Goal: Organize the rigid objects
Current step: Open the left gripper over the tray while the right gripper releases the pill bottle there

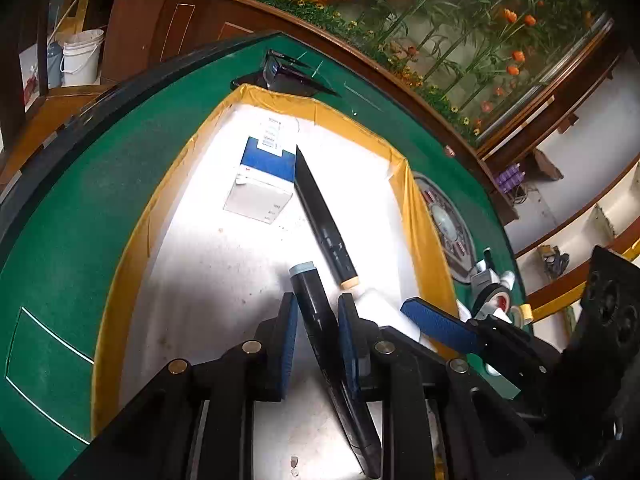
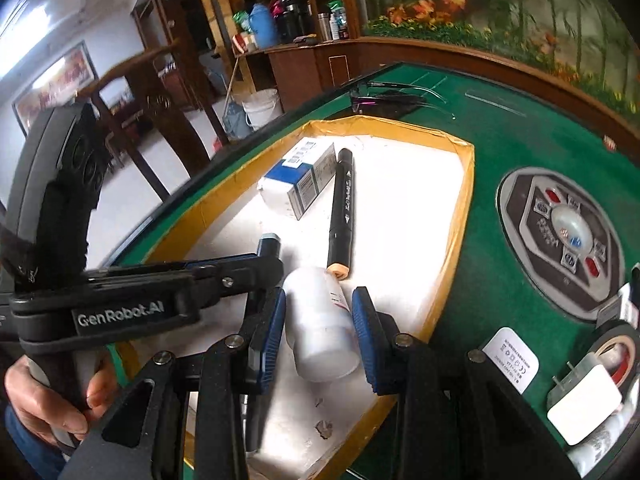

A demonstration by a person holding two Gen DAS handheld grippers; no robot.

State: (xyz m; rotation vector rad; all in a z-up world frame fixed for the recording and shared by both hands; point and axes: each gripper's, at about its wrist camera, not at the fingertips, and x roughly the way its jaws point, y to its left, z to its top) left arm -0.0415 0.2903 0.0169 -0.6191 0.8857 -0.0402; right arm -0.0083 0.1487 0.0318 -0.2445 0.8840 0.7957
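Fingers (image 1: 348,340) of our left gripper (image 1: 318,340) part-open, straddling grey-capped marker (image 1: 316,320); contact only on right pad, so grip unclear. Right gripper (image 2: 319,340) wide around white bottle (image 2: 320,328), gaps both sides, nothing held. Both items lie near end of yellow-rimmed tray (image 2: 460,208), beside second marker (image 2: 341,208) and box (image 2: 298,184), probably gathered there for sorting. Marker's near end cut off; bottle label unreadable.

Both wrist views look closely down onto one shared tray (image 1: 404,168) (image 2: 464,200).
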